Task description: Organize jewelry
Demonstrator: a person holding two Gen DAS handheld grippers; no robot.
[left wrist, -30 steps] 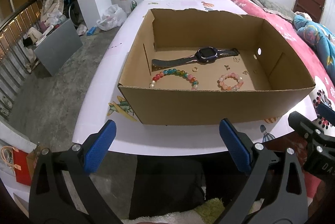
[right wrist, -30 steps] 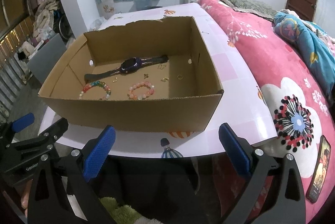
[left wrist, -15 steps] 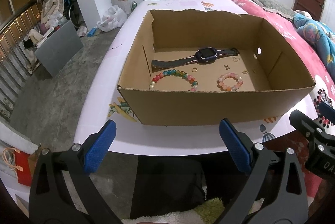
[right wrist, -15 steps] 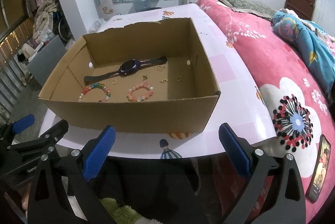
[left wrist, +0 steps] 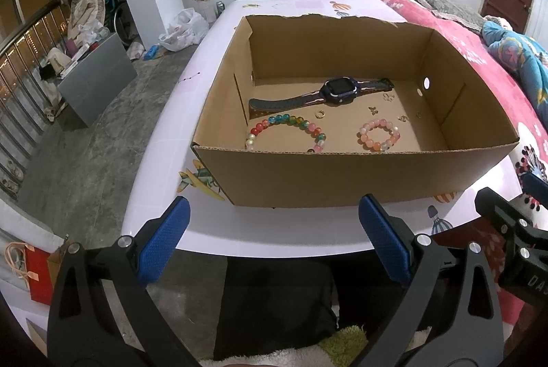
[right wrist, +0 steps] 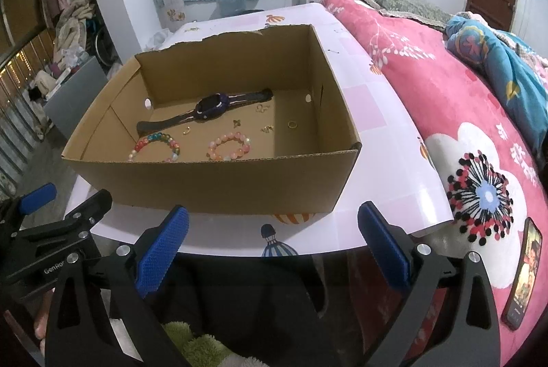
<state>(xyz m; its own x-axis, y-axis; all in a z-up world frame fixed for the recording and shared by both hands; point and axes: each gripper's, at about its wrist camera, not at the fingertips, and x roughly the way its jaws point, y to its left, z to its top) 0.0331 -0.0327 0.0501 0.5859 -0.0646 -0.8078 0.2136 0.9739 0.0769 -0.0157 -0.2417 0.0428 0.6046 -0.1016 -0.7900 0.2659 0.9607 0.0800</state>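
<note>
**Inspector A:** We are looking at an open brown cardboard box (left wrist: 342, 178) sitting on a white table with cartoon prints (left wrist: 260, 236). Lying on the box floor are a dark purple wristwatch with a long strap (left wrist: 337, 91), a multicoloured glass-bead bracelet (left wrist: 287, 130) and a pink-and-orange bead bracelet (left wrist: 379, 134).

**Inspector B:** We are also noting small gold pieces scattered to the right of the watch, among them a plain gold ring (right wrist: 292, 124) (the finer charms are too small for us to identify). The two bracelets are lying side by side, apart, nearer the front wall than the watch.

**Inspector A:** The left gripper (left wrist: 274, 242) is hovering short of the table's near edge, its blue-padded fingers (left wrist: 164, 243) spread wide and gripping nothing.

**Inspector B:** The right gripper (right wrist: 272, 245) is standing likewise, fingers far apart and empty, outside the box. Both are well clear of the jewelry. A pink floral blanket (right wrist: 445, 113) is lying right of the table.
</note>
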